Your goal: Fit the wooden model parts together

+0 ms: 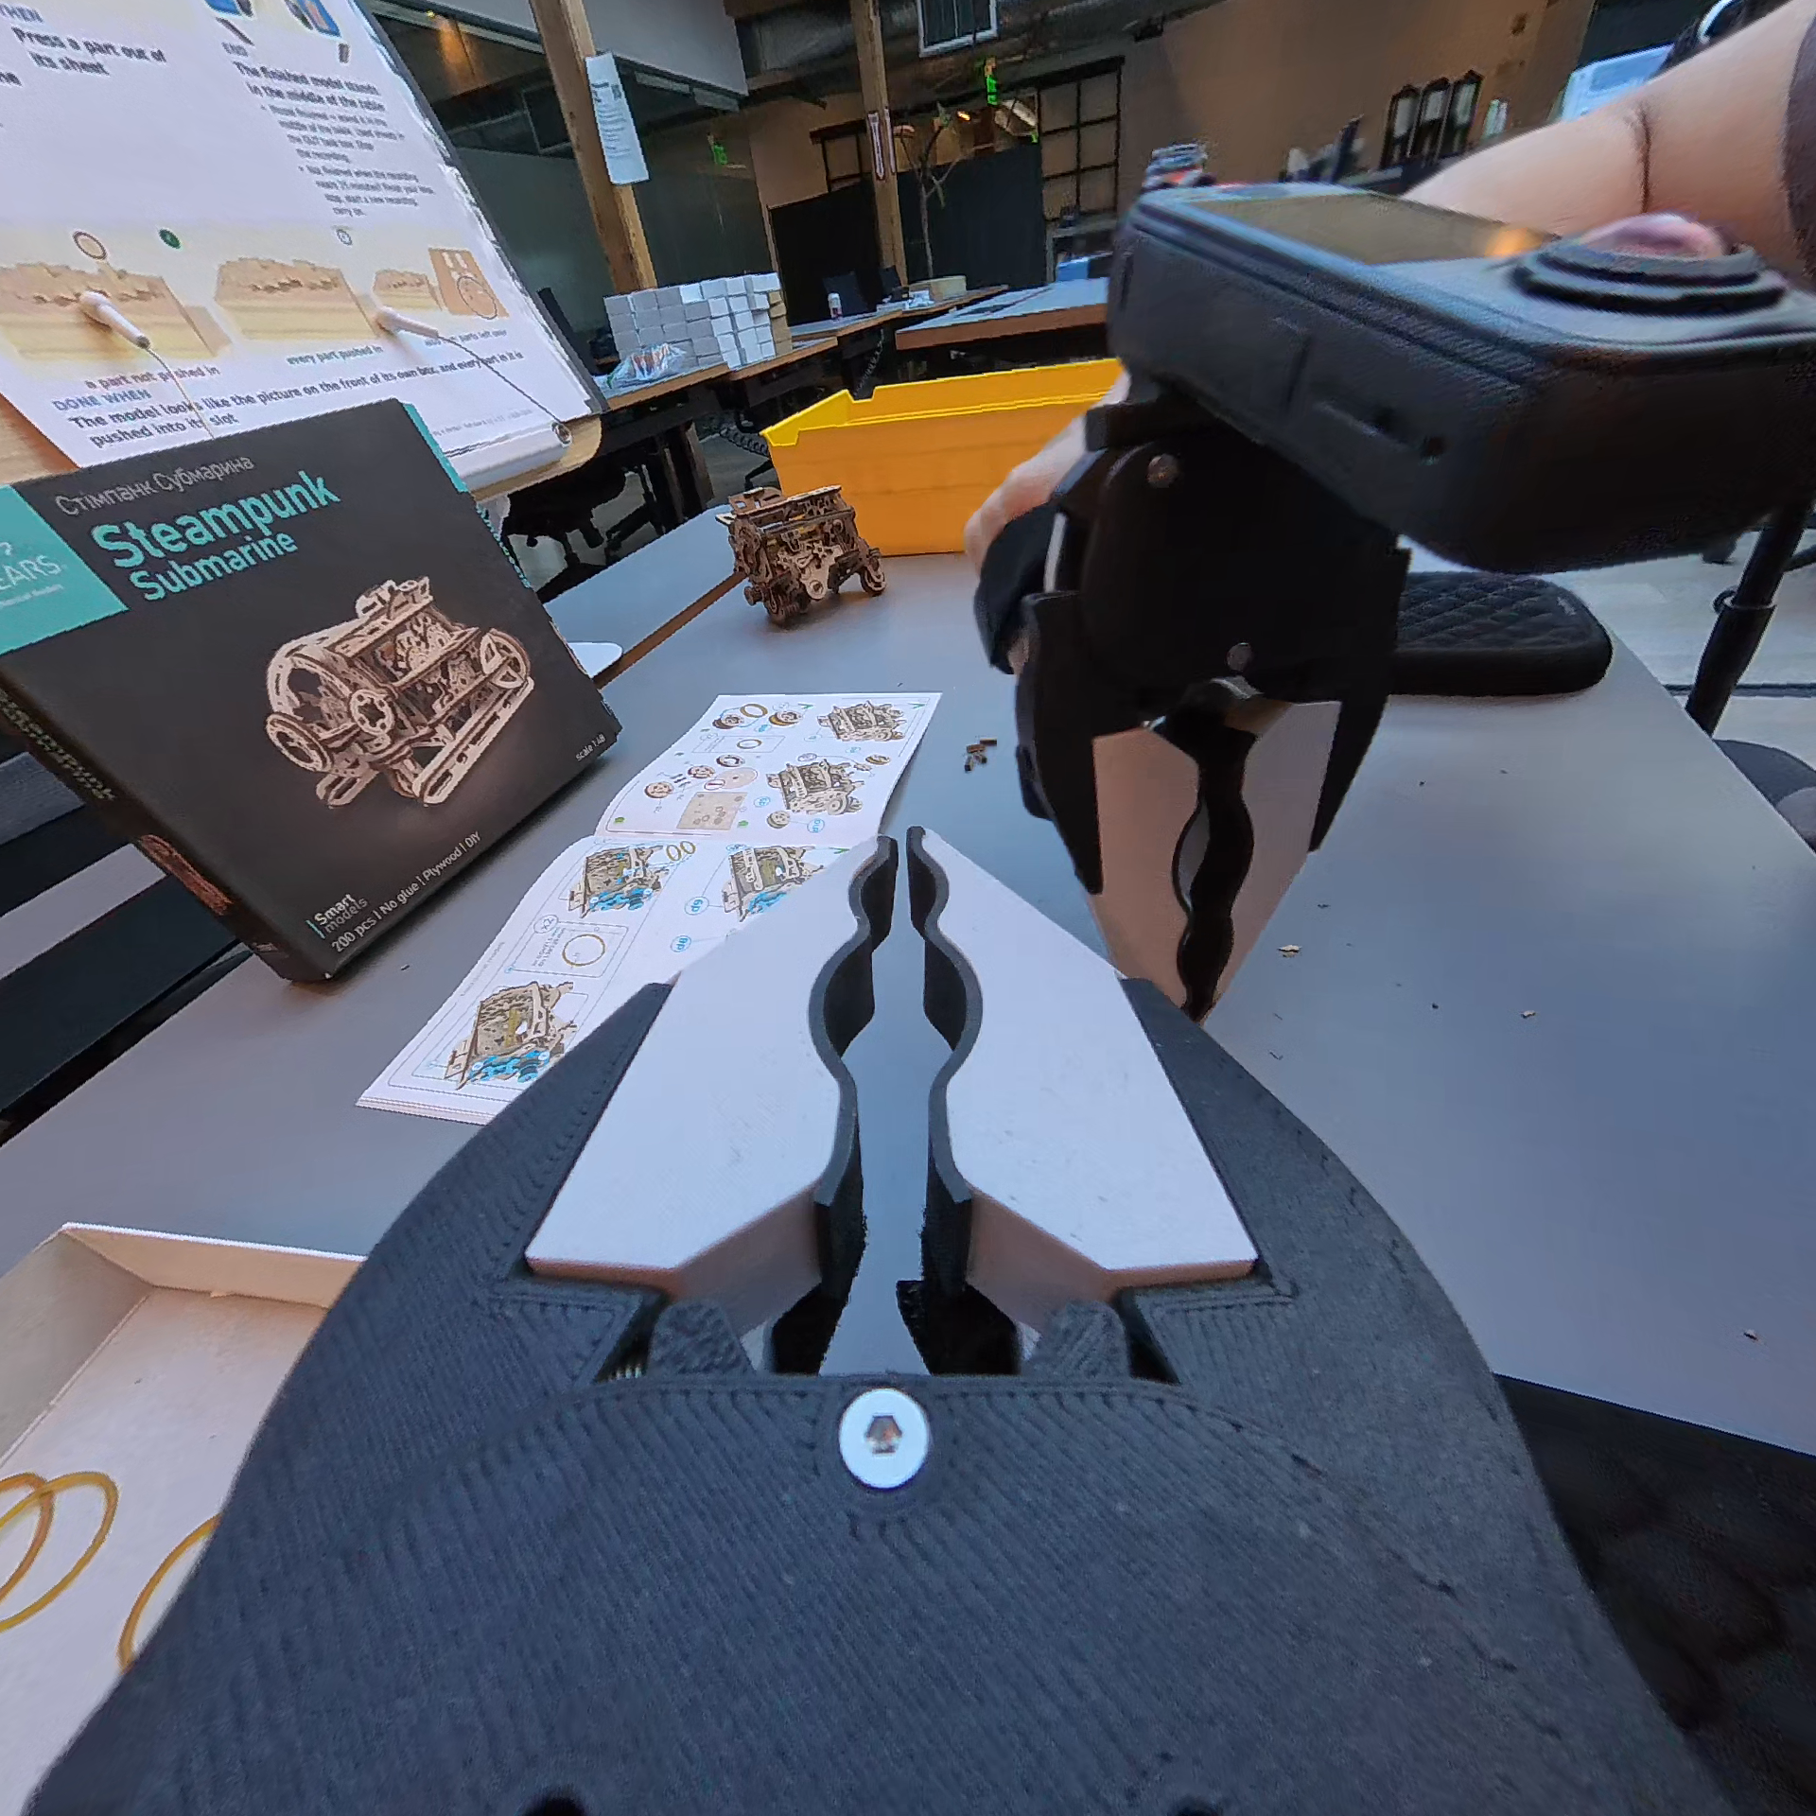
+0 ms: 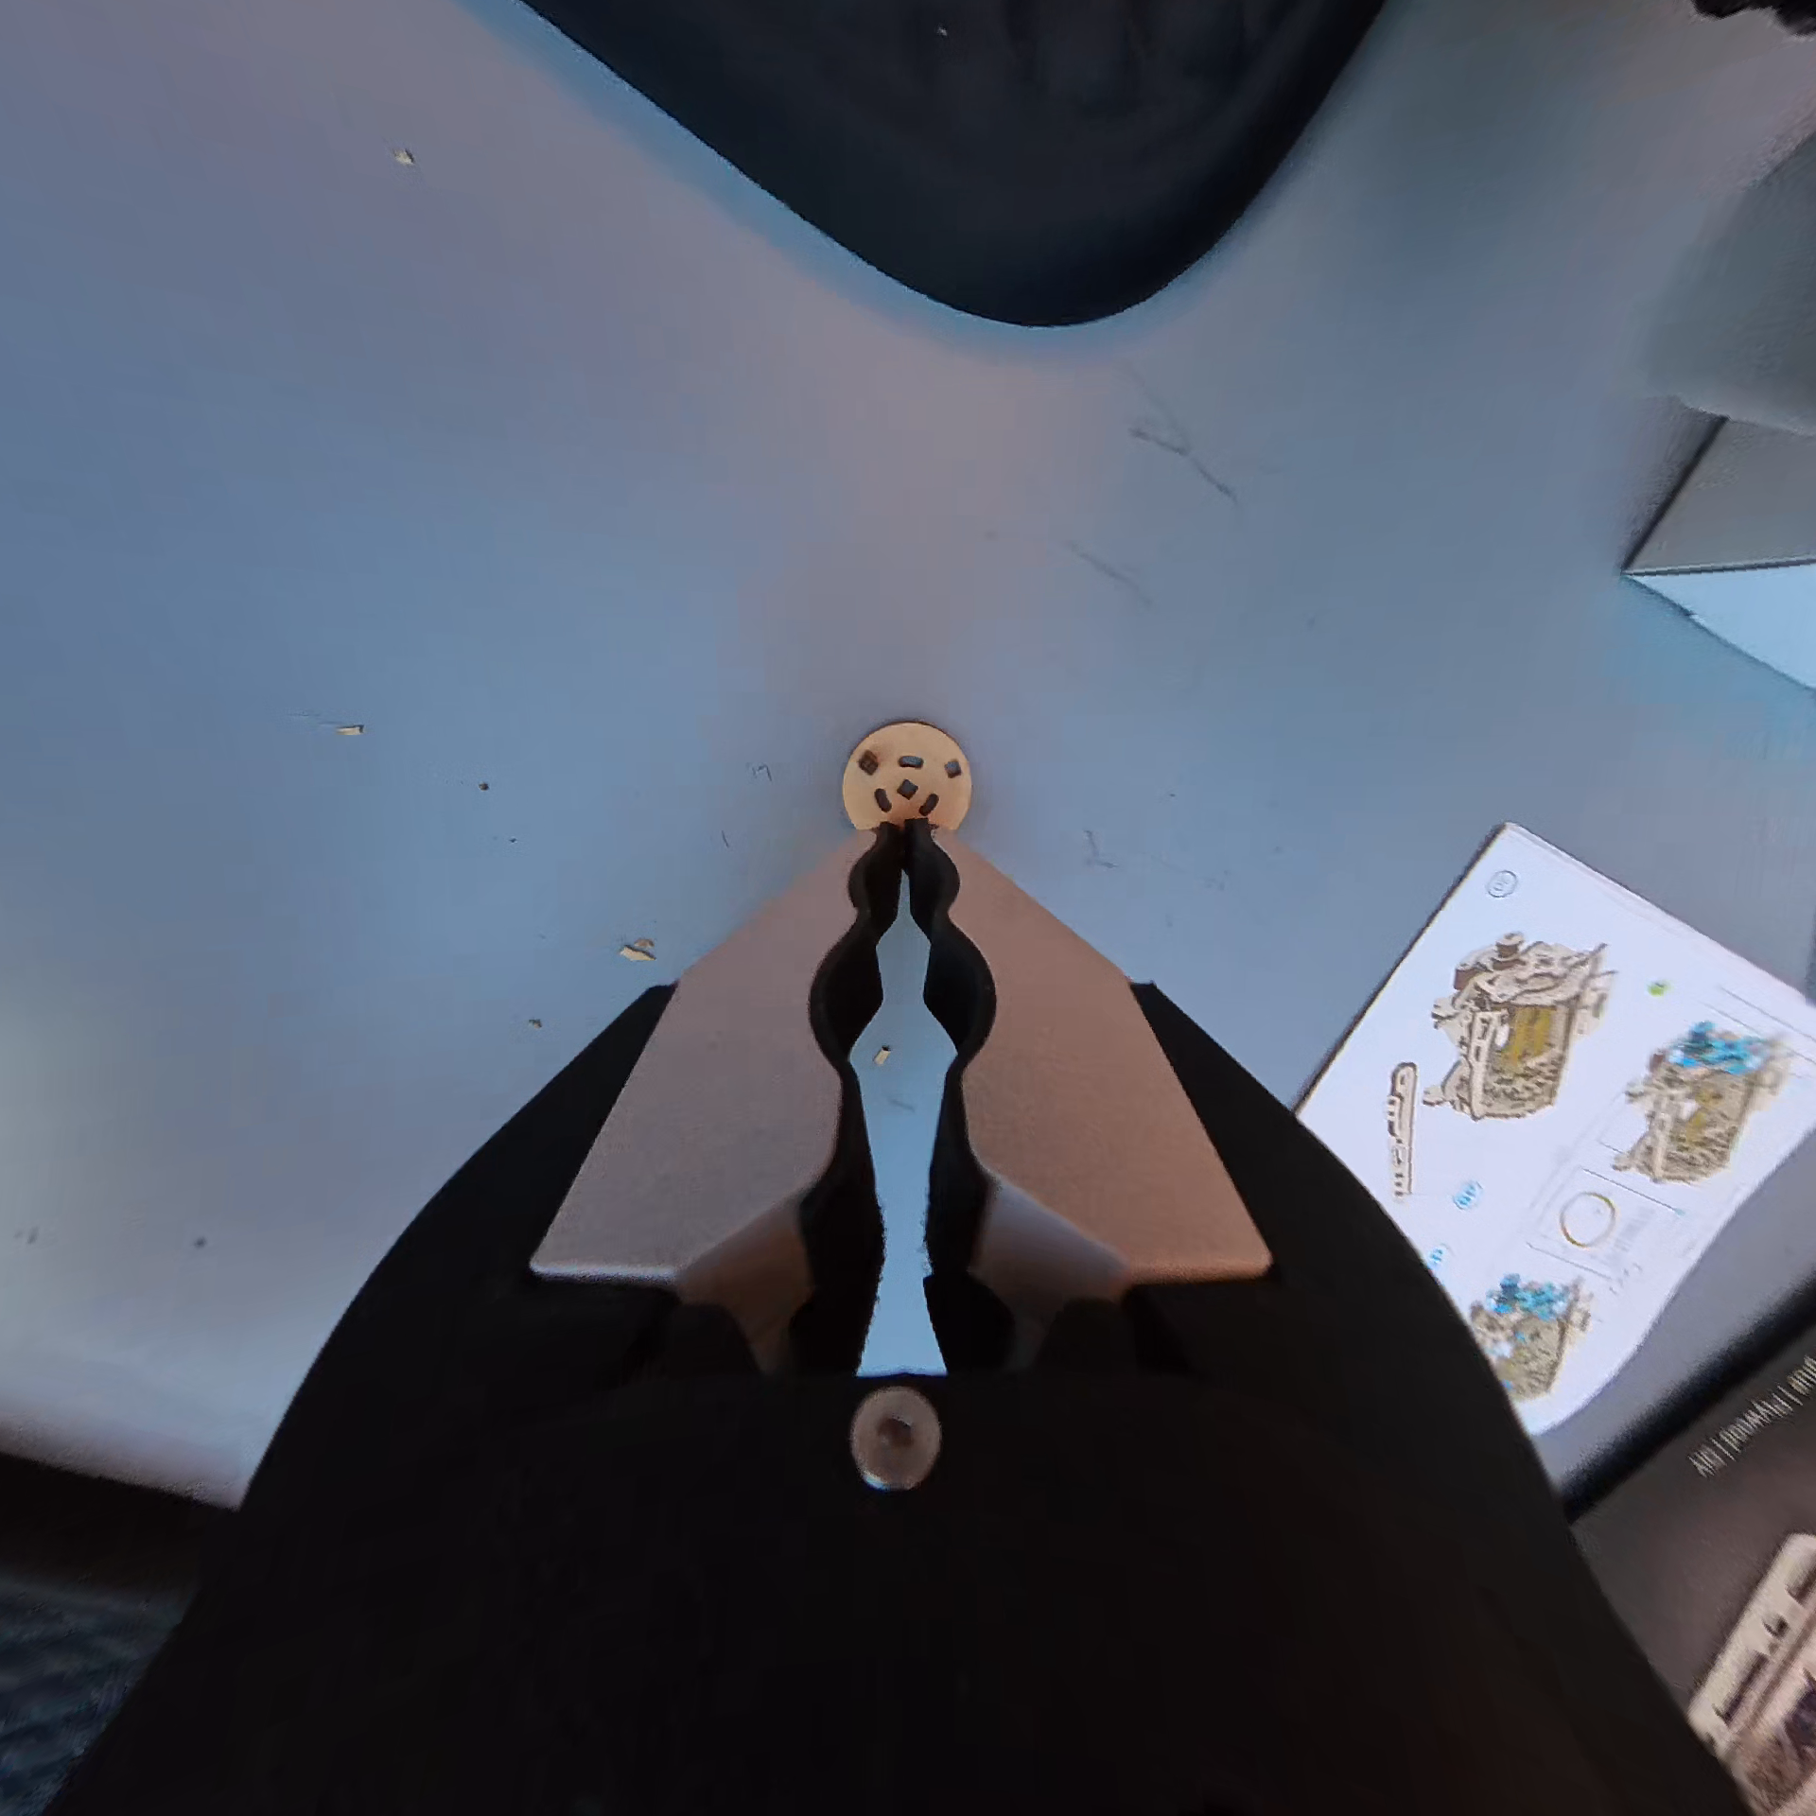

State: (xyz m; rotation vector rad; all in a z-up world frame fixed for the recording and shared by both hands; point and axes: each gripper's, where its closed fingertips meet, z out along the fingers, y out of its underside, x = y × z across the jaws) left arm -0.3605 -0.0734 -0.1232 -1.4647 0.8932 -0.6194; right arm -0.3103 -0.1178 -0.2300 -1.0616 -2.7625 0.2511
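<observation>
**Disc pinched at its rim, left claw idle**

Left wrist view: the left gripper (image 1: 902,845) is pressed nearly together on nothing, above the open instruction leaflet (image 1: 688,884). Far off stand the assembled wooden model (image 1: 801,552), a yellow plastic bin (image 1: 934,452) and, left, the dark kit box (image 1: 285,688).

Right wrist view: the right gripper (image 2: 904,830) pinches the near rim of a small round wooden disc with cut-outs (image 2: 907,779) above the grey table (image 2: 393,491). So shallow a hold could let it twist free. A dark pad (image 2: 983,147) lies beyond.
</observation>
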